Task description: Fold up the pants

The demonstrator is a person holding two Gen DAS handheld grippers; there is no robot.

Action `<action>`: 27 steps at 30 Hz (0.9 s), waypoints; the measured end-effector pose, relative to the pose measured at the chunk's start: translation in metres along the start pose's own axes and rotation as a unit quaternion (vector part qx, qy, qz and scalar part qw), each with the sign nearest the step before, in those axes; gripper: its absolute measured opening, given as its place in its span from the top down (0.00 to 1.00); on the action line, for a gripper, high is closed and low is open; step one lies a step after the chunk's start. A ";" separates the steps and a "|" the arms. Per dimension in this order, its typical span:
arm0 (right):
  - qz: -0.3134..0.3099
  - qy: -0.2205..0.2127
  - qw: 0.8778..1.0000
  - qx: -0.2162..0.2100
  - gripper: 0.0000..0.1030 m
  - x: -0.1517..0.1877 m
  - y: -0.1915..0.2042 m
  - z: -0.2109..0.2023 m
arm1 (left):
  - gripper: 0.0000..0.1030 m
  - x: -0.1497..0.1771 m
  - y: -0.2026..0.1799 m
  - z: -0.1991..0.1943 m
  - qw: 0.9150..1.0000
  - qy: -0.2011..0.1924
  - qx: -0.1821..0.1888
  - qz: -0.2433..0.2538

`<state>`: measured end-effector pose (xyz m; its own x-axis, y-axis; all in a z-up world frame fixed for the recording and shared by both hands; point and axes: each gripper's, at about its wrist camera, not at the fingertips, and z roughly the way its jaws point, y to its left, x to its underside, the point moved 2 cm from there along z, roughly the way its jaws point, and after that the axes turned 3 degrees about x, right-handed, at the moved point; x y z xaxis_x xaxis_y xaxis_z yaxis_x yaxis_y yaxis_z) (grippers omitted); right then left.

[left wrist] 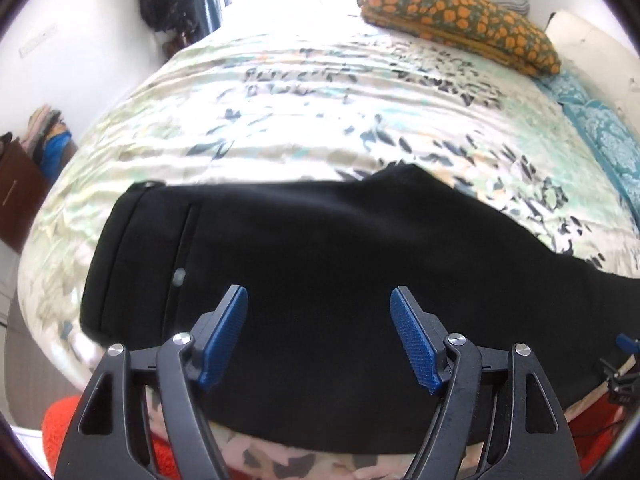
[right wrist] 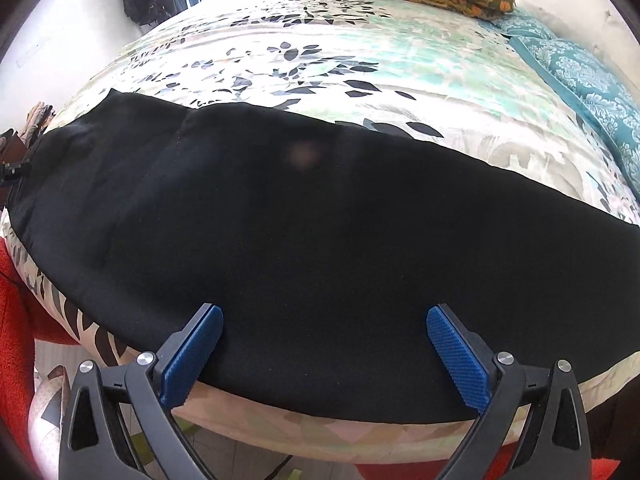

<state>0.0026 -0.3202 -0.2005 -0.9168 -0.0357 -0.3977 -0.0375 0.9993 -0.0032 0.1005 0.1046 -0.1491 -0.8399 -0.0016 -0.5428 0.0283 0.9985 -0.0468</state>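
Note:
Black pants (left wrist: 320, 248) lie flat across the near edge of the bed, waistband (left wrist: 120, 248) to the left, legs running right. My left gripper (left wrist: 319, 300) is open over the pants near the waist end, holding nothing. In the right wrist view the pants (right wrist: 320, 220) stretch across the whole width. My right gripper (right wrist: 325, 320) is open just above the pants' near edge, empty. The tip of the right gripper shows at the right rim of the left wrist view (left wrist: 624, 344).
The bed has a leaf-print sheet (left wrist: 320, 100). An orange-flowered folded blanket (left wrist: 460, 16) and teal pillows (right wrist: 588, 80) lie at the far right. A brown cabinet (left wrist: 20, 196) stands left of the bed. Red fabric (right wrist: 16, 300) is by the near edge.

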 end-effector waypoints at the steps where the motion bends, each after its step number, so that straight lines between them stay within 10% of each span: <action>1: -0.002 -0.004 1.000 -0.010 0.02 -0.002 0.003 -0.004 | 0.25 -0.006 -0.006 0.006 1.000 -0.003 0.008 0.005; 6: 0.002 -0.032 0.988 -0.148 0.02 -0.053 0.035 -0.035 | 0.25 0.007 -0.020 0.069 0.998 0.047 -0.011 0.048; 10: 0.034 -0.028 0.955 -0.292 0.02 -0.143 0.081 -0.037 | 0.23 0.025 -0.019 0.073 0.996 0.039 -0.018 0.078; 16: 0.088 0.083 0.903 -0.413 0.01 -0.283 0.175 0.070 | 0.23 0.027 -0.018 0.069 0.997 0.039 -0.008 0.072; 23: 0.018 0.286 0.823 -0.490 0.01 -0.280 0.277 0.145 | 0.22 0.024 -0.020 0.071 0.997 0.041 -0.009 0.069; 27: -0.010 0.295 0.817 -0.495 0.01 -0.276 0.307 0.150 | 0.21 0.026 -0.021 0.071 0.997 0.037 -0.013 0.073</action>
<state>0.3037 -0.0020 -0.2289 -0.9330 -0.3439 0.1057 -0.0905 0.5087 0.8561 0.1162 0.0798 -0.2222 -0.8661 0.1462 -0.4781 0.1393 0.9890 0.0502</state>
